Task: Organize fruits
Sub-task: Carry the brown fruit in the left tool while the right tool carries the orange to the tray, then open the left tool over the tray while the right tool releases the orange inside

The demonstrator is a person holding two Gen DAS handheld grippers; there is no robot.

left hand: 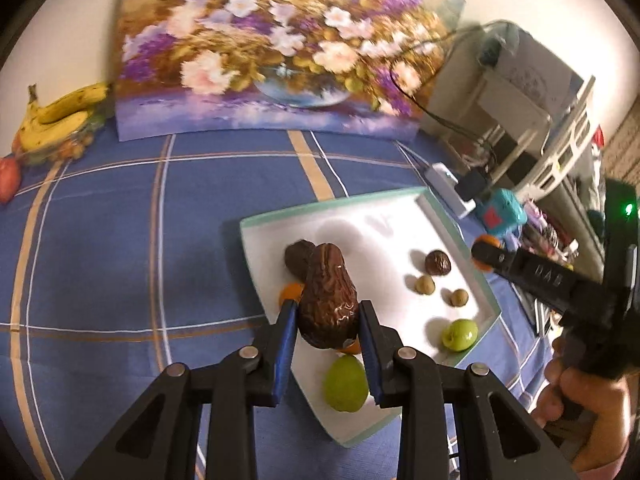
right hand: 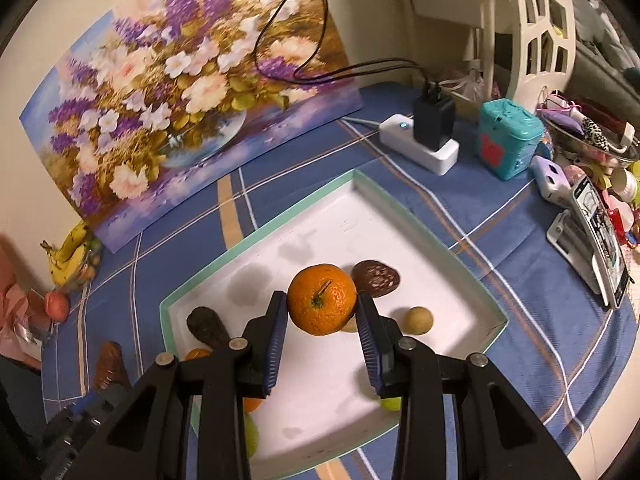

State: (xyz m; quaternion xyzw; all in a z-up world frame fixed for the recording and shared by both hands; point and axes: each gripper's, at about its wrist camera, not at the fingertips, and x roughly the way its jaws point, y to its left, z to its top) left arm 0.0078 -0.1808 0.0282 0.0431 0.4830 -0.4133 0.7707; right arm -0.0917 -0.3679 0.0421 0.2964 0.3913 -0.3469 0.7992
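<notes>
Carrying both fruits above the tray — left gripper clamped on the brown pear, right gripper clamped on the orange — keep grips firm, lower gently among like fruit.

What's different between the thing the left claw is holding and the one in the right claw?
The left gripper holds a dark brown, wrinkled, pear-shaped fruit; the right gripper holds a bright orange, round mandarin. The brown fruit is elongated and glossy, while the mandarin shows a green stem. Both are clamped between blue pads above the white tray.
</notes>
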